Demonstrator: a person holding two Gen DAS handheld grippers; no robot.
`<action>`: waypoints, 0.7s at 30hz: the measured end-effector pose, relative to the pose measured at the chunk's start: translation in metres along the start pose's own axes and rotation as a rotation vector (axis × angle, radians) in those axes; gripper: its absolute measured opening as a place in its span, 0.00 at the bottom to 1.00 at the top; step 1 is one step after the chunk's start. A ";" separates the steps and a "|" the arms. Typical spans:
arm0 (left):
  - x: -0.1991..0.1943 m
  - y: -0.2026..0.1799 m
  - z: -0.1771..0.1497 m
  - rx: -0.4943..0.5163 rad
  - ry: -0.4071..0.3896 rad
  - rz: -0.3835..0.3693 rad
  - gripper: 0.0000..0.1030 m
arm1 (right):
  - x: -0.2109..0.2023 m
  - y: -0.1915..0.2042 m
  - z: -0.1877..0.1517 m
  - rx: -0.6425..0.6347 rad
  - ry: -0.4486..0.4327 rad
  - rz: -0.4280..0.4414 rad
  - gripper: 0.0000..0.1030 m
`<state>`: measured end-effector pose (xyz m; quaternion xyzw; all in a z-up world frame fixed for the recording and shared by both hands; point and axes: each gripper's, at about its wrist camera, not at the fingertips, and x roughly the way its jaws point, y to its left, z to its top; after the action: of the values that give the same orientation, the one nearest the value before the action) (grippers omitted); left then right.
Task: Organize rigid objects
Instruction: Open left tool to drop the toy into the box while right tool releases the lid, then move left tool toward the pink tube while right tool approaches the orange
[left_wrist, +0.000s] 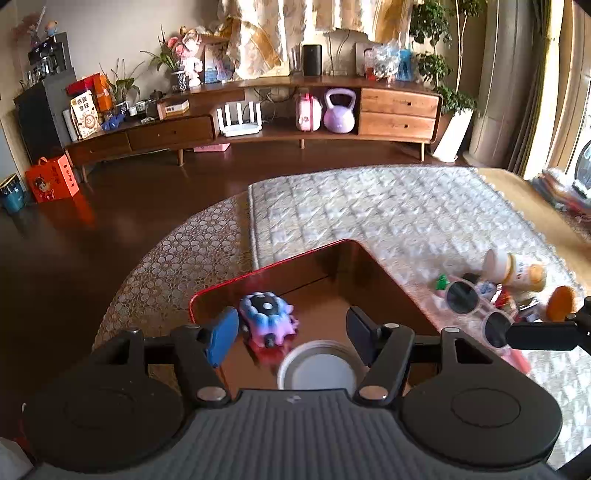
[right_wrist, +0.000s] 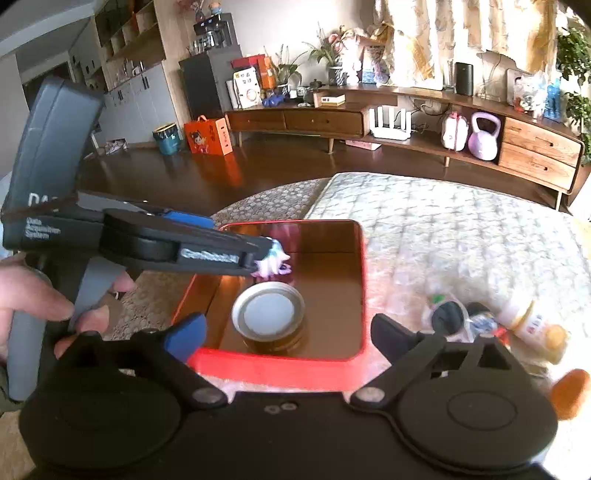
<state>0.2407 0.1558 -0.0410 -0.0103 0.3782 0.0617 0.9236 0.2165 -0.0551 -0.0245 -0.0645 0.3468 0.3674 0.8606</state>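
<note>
Toy (left_wrist: 266, 317) and jar (right_wrist: 267, 318) sit in the red tin (right_wrist: 364, 295) (both apart); my left gripper (left_wrist: 291, 325) and right gripper (right_wrist: 288, 328) hover, fingers spread, empty.

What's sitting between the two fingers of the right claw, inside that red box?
A round jar with a white lid stands in the red box, in the gap ahead of the open right claw. The right wrist view shows it.
</note>
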 end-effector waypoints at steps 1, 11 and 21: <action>-0.005 -0.003 -0.001 -0.002 -0.007 -0.008 0.62 | -0.007 -0.005 -0.003 0.006 -0.007 -0.001 0.97; -0.039 -0.044 -0.015 0.005 -0.037 -0.074 0.71 | -0.064 -0.066 -0.031 0.053 -0.066 -0.109 1.00; -0.044 -0.086 -0.035 -0.012 -0.036 -0.134 0.82 | -0.096 -0.129 -0.062 0.170 -0.108 -0.203 1.00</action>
<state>0.1957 0.0630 -0.0374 -0.0402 0.3598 0.0021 0.9322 0.2230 -0.2278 -0.0276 -0.0060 0.3218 0.2508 0.9129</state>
